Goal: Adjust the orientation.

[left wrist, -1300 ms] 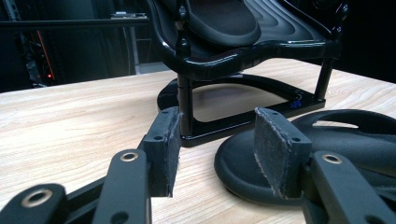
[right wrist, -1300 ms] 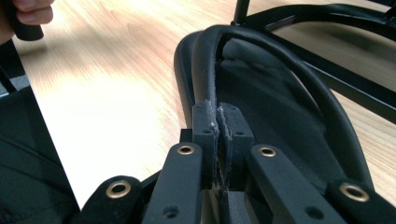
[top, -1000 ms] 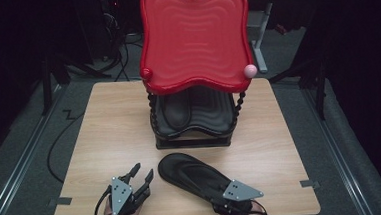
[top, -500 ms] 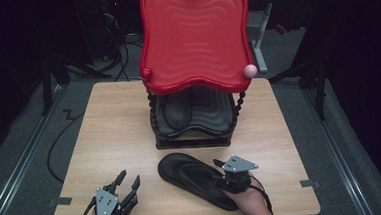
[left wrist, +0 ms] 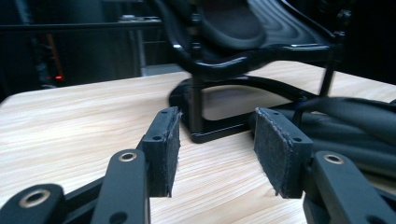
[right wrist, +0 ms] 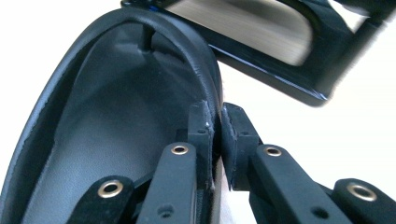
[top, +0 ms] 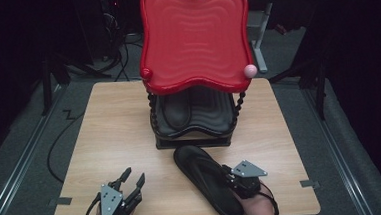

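While my right tongs (top: 228, 174) pinch the raised edge of the black slipper (top: 208, 179), their jaws having just closed with that rim between the pads, my left tongs (top: 133, 177) hang spread and empty over the bare wood near the front left corner. The slipper lies flat on the desk (top: 115, 137), toe toward the black lower tray of the rack (top: 192, 132), just in front of its base.

I judge the grip thin: the pads hold only a narrow strip of soft rim on one side, so a lift could let the slipper swing or peel out. Its toe sits near the rack's base and could snag there if I push forward low.

Pale wood grain covers the desk, smooth and matte. A red tray (top: 194, 37) tops the rack, with a second slipper (top: 176, 111) on the lower tray. Around us the room is dark, with grey carpet and cables.
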A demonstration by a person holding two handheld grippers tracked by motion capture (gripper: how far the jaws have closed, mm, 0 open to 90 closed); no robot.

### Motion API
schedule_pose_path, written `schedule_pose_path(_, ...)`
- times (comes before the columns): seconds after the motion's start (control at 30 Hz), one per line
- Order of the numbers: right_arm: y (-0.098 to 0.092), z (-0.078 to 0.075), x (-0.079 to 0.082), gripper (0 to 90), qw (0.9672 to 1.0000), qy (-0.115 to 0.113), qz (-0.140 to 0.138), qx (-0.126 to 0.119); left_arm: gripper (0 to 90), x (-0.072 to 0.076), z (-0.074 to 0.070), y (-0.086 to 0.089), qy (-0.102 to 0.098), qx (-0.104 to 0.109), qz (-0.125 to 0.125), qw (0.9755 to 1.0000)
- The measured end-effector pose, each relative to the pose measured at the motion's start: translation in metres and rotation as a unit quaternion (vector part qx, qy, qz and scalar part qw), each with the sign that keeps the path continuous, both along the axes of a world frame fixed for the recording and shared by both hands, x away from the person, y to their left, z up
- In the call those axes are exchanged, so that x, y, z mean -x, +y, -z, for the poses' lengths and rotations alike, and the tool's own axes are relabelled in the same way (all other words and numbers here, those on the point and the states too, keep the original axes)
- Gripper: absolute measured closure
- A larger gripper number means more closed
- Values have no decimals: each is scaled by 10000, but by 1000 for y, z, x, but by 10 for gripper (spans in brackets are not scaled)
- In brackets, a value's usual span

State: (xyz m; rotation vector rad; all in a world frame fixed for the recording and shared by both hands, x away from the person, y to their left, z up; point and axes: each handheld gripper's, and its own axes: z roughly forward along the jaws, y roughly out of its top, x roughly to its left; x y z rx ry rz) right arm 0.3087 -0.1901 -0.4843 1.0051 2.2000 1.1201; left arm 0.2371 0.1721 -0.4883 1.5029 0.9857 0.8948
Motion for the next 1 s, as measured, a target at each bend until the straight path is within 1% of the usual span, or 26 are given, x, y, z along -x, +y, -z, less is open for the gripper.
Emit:
schedule_pose_path(0.07, -6, 0, 5, 792, 9999, 56, 39, -99, 507, -5, 0, -9, 13, -39, 154, 9999)
schedule_pose_path(0.13, -11, -1, 11, 684, 9994, 78, -15, -329, 507, -10, 1, -18, 28, -54, 298, 9995)
schedule_pose_path(0.2, -19, -3, 17, 658, 9985, 44, 40, -544, 507, -15, 1, -27, 35, -74, 459, 9989)
schedule_pose_path(0.23, -25, -3, 20, 673, 9982, -1, 111, -591, 508, -16, 1, -30, 49, -91, 514, 9986)
schedule_pose_path(0.27, -28, -3, 22, 714, 9982, -18, 178, -568, 507, -18, 2, -34, 65, -104, 579, 9982)
schedule_pose_path(0.3, -33, -2, 23, 766, 9983, -46, 277, -503, 507, -19, 3, -38, 96, -104, 646, 9978)
schedule_pose_path(0.33, -36, 1, 23, 796, 9984, -40, 391, -404, 508, -21, 3, -42, 129, -95, 713, 9973)
schedule_pose_path(0.37, -39, 4, 22, 829, 9983, 9, 488, -314, 507, -22, 4, -46, 164, -90, 782, 9968)
schedule_pose_path(0.43, -40, 13, 20, 862, 9984, 193, 526, -83, 507, -23, 5, -55, 215, -119, 921, 9954)
schedule_pose_path(0.47, -39, 16, 20, 873, 9983, 284, 513, -40, 507, -23, 5, -59, 225, -147, 987, 9948)
schedule_pose_path(0.53, -36, 19, 23, 881, 9986, 358, 393, 26, 507, -23, 6, -66, 211, -231, 1106, 9934)
schedule_pose_path(0.6, -31, 20, 28, 887, 9989, 386, 264, 50, 505, -22, 6, -71, 176, -384, 1189, 9920)
schedule_pose_path(0.63, -28, 20, 31, 886, 9990, 354, 257, 85, 504, -22, 6, -73, 167, -420, 1204, 9917)
schedule_pose_path(0.7, -23, 20, 36, 876, 9992, 355, 154, 39, 504, -23, 6, -73, 195, -375, 1226, 9916)
schedule_pose_path(0.8, -14, 20, 43, 852, 9994, 330, -8, 37, 502, -24, 6, -71, 231, -330, 1213, 9918)
schedule_pose_path(0.9, -2, 20, 47, 833, 9991, 373, -195, -99, 496, -23, 7, -70, 286, -296, 1206, 9918)
schedule_pose_path(1.0, 15, 19, 47, 762, 9986, 358, -349, -189, 486, -21, 9, -71, 378, -353, 1238, 9910)
